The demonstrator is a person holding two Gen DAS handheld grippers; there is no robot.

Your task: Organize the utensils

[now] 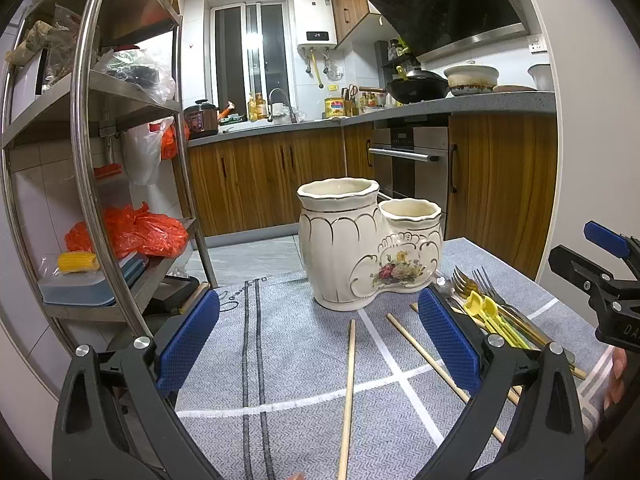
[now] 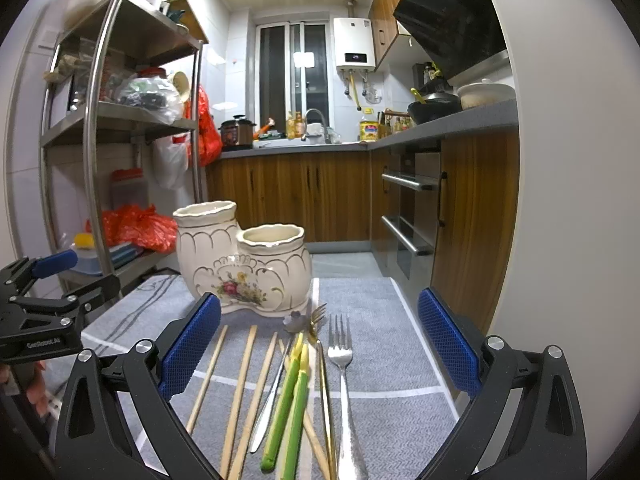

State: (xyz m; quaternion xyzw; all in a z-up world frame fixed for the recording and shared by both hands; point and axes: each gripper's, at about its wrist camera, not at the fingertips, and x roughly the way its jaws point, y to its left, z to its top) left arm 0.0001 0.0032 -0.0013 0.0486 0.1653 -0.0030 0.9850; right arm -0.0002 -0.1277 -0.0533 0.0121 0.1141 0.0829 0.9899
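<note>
**Desk:** What does the kitchen scene show, and where do the utensils lie?

**Photographer:** A cream ceramic utensil holder (image 2: 244, 264) with two openings and a flower motif stands on the far part of a grey cloth-covered bench (image 2: 384, 320). Both openings look empty from here, though their depths are hidden. Near it, loose on the cloth, lie wooden chopsticks (image 2: 240, 396), a pair of yellow-green plastic chopsticks (image 2: 290, 400), a steel fork (image 2: 342, 364), a gold-toned fork (image 2: 318, 316) and what seems a knife or spoon handle (image 2: 272, 392), all in a rough row pointing toward the holder.

**Desk:** And the grippers?

**Photographer:** The right hand-held gripper (image 2: 318, 344) hovers over that row with its blue pads spread wide, grasping nothing. The left hand-held gripper (image 1: 318, 332) is likewise released and empty; one wooden chopstick (image 1: 348, 396) lies on the cloth between its pads, untouched. To the left stands a steel shelf rack (image 1: 120, 92) crowded with bags.

**Desk:** So how far along is the sorting?

**Photographer:** By my reading, barely begun. Nothing visibly sits in the holder and every utensil in view remains on the cloth. All the picking up and dropping in appears left to do, chopsticks and cutlery alike.
</note>
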